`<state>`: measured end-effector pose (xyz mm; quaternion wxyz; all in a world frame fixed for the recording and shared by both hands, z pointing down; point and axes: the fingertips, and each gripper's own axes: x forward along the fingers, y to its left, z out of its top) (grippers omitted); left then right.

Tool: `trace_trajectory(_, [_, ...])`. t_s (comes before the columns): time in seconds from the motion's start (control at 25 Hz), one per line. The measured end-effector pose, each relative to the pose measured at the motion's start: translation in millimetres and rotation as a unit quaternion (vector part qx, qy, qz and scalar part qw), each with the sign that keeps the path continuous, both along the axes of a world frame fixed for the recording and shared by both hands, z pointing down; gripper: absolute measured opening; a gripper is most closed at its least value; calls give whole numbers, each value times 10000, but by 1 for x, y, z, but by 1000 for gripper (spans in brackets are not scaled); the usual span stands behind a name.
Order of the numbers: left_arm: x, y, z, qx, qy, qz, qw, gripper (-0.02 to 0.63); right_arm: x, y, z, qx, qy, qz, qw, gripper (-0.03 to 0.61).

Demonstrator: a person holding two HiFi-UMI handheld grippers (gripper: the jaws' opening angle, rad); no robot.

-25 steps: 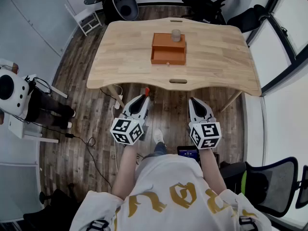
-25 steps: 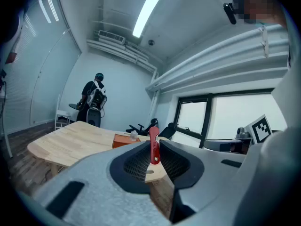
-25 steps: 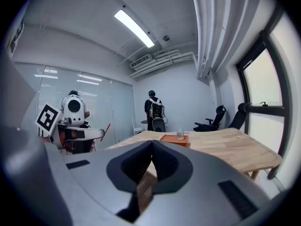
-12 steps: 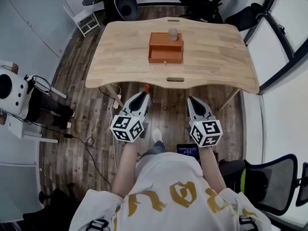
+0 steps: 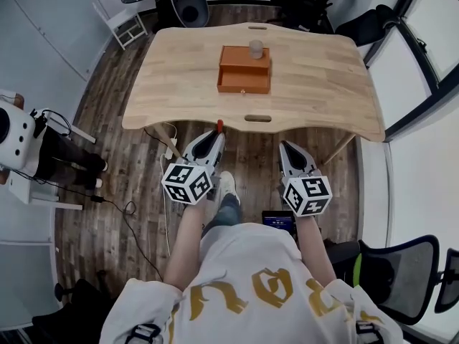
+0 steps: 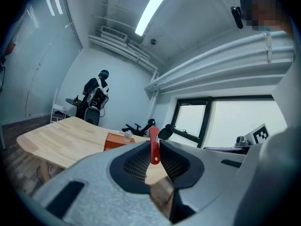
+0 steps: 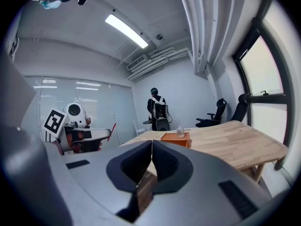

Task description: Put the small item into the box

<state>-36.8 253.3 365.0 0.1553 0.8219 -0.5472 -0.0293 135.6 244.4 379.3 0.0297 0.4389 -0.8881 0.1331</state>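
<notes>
Stepping forward, the person has brought both grippers a little closer to the desk (image 5: 323, 84), and a shoe (image 5: 228, 186) now shows between them. The left gripper (image 5: 214, 139) is clamped on the small red item (image 6: 154, 139), a thin flat tab standing upright between its pads, short of the desk's near edge. The right gripper (image 5: 287, 149) is closed on nothing. The tab looks light, stiff and smooth, so it may twist or slip; pinching its flat faces, as here, seems best. Farther on, the orange box (image 5: 244, 77) sits toward the desk's far edge, with a clear cup (image 5: 256, 48) on its far side.
</notes>
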Motion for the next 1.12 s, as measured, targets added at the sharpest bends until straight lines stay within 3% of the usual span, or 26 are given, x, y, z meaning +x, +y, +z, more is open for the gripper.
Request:
trace_trajectory(0.36, [-21, -127, 18, -129, 95, 61, 9999, 60, -9, -115, 17, -159, 116, 281, 9994, 12])
trace_trajectory(0.52, [-30, -194, 19, -232, 60, 289, 9993, 60, -12, -174, 19, -300, 144, 526, 9981, 12])
trace_trajectory(0.76, [-60, -290, 31, -349, 46, 404, 9986, 60, -46, -267, 31, -481, 281, 632, 9964, 12])
trace_trajectory(1.12, [-91, -373, 54, -480, 51, 585, 9971, 60, -85, -345, 46, -543, 468, 717, 9949, 12])
